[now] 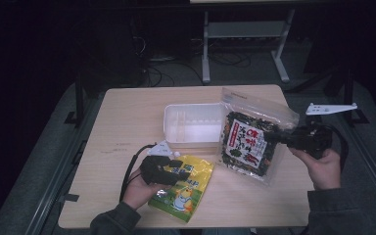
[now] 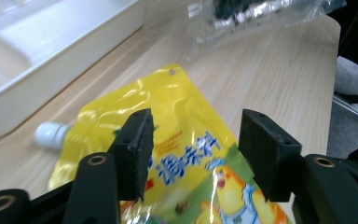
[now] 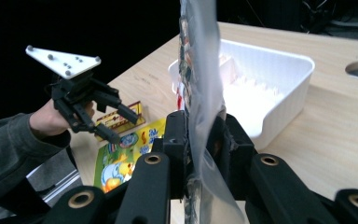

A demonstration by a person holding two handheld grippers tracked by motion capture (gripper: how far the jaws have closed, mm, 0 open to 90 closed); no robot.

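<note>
- The room is dark, with cables and a metal stand on the floor behind; the light wooden tabletop carries a white plastic tray near its middle.
- The right gripper holds a clear bag of dried seaweed mix by the bag's right edge. The bag hangs upright above the tabletop, its long axis nearly vertical, just beside the tray.
- In the right gripper view the jaws are pressed onto the thin plastic of the bag, which stands edge-on between them; the tray lies directly behind the bag, a little to the right.
- I judge that the coming move turns on this relation: the tray is just beyond the bag, on the far side from the right gripper, so this hand is the nearer one for putting the bag in.
- The left gripper is over the yellow spouted drink pouch, which lies flat on the tabletop in front of the tray.
- In the left gripper view its jaws are spread apart and hold nothing; the pouch lies below them, not pinched, its white cap pointing towards the tray.
</note>
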